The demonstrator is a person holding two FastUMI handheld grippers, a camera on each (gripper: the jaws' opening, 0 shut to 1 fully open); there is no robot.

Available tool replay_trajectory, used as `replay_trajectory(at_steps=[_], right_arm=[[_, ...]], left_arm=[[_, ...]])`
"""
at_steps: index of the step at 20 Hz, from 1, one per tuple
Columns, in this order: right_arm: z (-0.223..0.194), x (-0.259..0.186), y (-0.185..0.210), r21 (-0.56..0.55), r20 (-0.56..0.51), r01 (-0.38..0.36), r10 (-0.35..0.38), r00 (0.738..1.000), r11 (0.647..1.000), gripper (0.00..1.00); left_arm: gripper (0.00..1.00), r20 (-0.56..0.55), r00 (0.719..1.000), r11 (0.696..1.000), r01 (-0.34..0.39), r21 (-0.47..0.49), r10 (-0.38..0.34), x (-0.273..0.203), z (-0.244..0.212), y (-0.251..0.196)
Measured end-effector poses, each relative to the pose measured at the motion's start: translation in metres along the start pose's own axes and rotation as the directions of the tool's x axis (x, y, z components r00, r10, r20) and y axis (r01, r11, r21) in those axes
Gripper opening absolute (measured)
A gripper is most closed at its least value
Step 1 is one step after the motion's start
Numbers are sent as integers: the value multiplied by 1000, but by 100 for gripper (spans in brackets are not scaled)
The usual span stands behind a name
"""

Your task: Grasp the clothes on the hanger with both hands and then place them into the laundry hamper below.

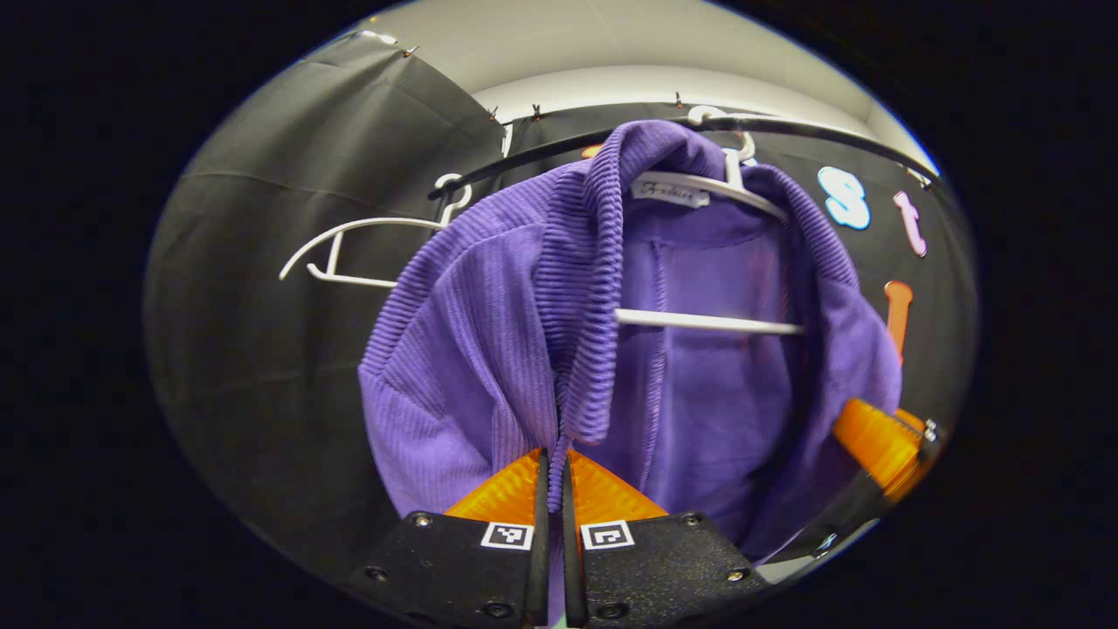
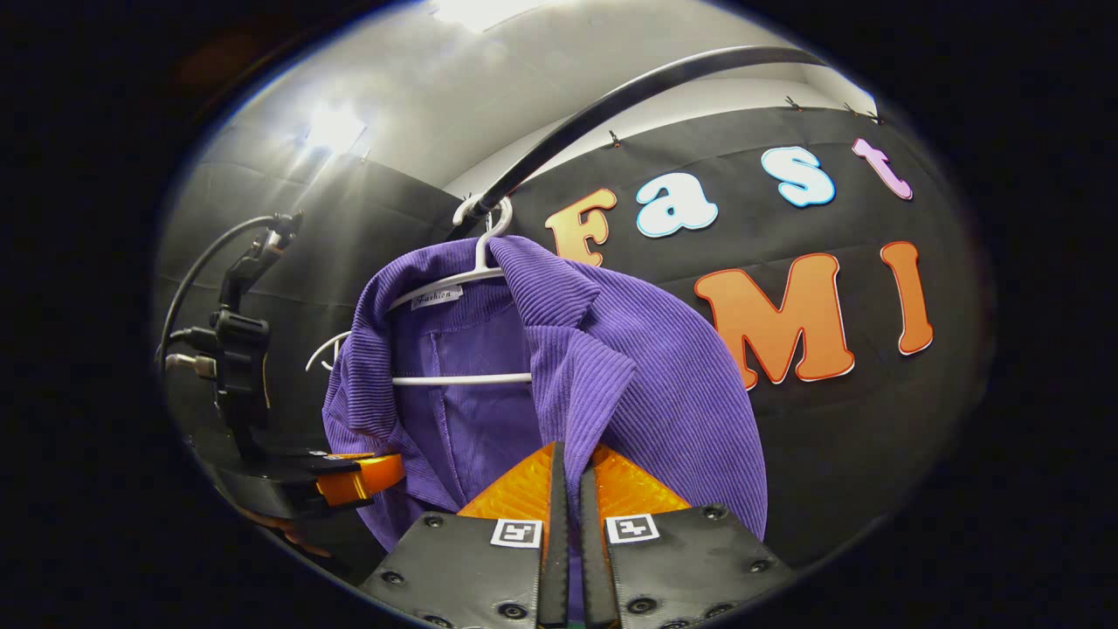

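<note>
A staged recording booth rather than a lived-in room. Black cloth (image 2: 838, 419) is pinned with small clips along its top edge to form the walls, beneath a plain pale ceiling (image 2: 454, 79) with bright lamps. A dark curved rail (image 2: 611, 96) carries white hangers (image 1: 349, 253), one bearing a purple ribbed garment (image 2: 629, 384), as in a laundry corner.

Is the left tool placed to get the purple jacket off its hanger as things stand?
Probably yes: the left tool is shut on the purple jacket at its front edge, the right tool pinches the other lapel, and nothing blocks lifting it off the white hanger.
</note>
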State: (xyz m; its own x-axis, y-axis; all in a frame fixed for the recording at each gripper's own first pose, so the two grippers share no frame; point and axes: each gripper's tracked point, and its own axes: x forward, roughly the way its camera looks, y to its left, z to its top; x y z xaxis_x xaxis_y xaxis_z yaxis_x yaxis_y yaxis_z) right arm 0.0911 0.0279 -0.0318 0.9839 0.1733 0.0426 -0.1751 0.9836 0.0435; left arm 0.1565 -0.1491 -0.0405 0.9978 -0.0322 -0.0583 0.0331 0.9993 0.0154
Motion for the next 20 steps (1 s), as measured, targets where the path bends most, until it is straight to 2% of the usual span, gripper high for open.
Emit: replay_trajectory(at_steps=[1,2,4,5,6,9,10,11,12,13,14,17,20], right_arm=[[0,0,-1,2,-5,0,0,1000,1000,14],[0,1,-4,6,-11,1,-1,1000,1000,14],[0,8,-23,28,-33,37,-36,999,999,16],[0,15,-32,43,-49,44,-41,998,998,27],[0,20,-39,67,-67,43,-38,997,997,19],[-1,39,-59,156,-115,49,-31,993,987,20],[3,39,-68,195,-133,58,-32,991,979,8],[7,43,-77,218,-144,63,-32,989,974,1],[11,44,-85,237,-159,64,-26,987,969,7],[14,47,-89,252,-172,59,-15,985,966,1],[18,51,-93,262,-184,57,-8,983,963,8],[28,60,-105,289,-232,63,6,973,955,8],[36,70,-117,343,-257,75,16,966,936,8]], left_arm=[[3,5,999,999,33,-19,-33,0,2,-3],[1,8,999,999,32,-39,-32,-4,3,6],[0,0,999,999,53,-11,-53,-16,5,8],[0,4,998,998,55,12,-55,-20,9,10],[0,7,998,998,59,31,-59,-24,11,14],[0,11,996,994,91,62,-91,-43,20,17],[0,13,995,992,99,75,-100,-49,26,21],[0,14,994,990,106,88,-107,-55,31,25],[0,14,993,988,116,99,-118,-61,35,28],[0,18,992,986,126,108,-129,-68,40,31],[0,22,991,985,130,117,-134,-73,45,34],[0,32,991,987,123,103,-127,-79,62,52],[0,58,995,994,74,74,-79,-83,84,82]])
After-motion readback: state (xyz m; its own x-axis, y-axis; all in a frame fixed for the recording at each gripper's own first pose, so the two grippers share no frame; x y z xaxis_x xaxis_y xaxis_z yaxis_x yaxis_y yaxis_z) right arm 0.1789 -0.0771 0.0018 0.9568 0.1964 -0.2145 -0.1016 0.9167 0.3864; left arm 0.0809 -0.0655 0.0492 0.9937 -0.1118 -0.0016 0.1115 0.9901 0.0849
